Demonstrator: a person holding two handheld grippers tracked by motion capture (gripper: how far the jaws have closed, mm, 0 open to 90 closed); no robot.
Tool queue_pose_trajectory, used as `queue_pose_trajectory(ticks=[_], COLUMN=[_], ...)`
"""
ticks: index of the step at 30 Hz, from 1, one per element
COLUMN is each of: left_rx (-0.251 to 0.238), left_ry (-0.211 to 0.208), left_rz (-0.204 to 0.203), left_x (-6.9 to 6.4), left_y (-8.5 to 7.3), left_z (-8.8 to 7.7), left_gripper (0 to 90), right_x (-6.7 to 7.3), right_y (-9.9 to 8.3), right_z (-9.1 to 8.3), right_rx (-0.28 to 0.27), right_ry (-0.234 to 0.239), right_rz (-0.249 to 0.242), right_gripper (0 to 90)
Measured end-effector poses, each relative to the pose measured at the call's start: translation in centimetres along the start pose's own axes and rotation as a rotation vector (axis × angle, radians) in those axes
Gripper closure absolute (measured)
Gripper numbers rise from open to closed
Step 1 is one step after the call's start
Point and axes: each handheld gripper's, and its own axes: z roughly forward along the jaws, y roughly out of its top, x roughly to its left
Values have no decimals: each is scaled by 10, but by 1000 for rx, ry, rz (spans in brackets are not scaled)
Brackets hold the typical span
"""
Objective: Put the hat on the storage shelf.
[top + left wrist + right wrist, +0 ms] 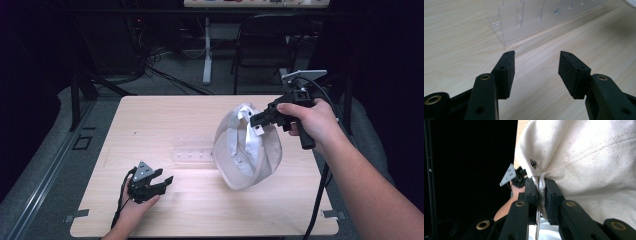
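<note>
Two grippers are at work over the light wooden table (pixel 165 115). The right gripper (pixel 256 120), held up in the person's right hand (pixel 309 120) over the far right part of the table, has its jaws pressed together on the rim of a cream canvas hat (pixel 247 150). In the right gripper view the pads pinch the hat's (pixel 586 157) stitched edge just below a small metal eyelet (pixel 533 163), and the cloth bulges up and to the right of the jaws. From the high view the hat hangs from that pinch, its opening turned toward the left and its lower edge touching or just above the tabletop; which, I cannot tell.

The left gripper (pixel 167 181) sits low near the front left of the table, well apart from the hat, in the person's left hand (pixel 135 202). Its jaws are spread with nothing between them, only bare wood showing in the gap in the left gripper view (pixel 536 67). A clear plastic rack (pixel 536 17) stands on the table ahead of those jaws, between the left gripper and the hat (pixel 192 149).
</note>
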Motion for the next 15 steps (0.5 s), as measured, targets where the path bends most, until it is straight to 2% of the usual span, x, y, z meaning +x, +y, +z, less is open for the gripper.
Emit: queue_pose_trajectory(ticks=[11, 15], left_rx=[-37, -49], left_ry=[-55, -61], left_rz=[90, 94], left_x=[-36, -41], left_y=[24, 29], left_z=[1, 4], left_gripper=[457, 444], right_x=[2, 4], right_y=[11, 14], right_z=[5, 6], right_rx=[-11, -30], right_ry=[19, 23], right_rz=[2, 9], right_gripper=[822, 822])
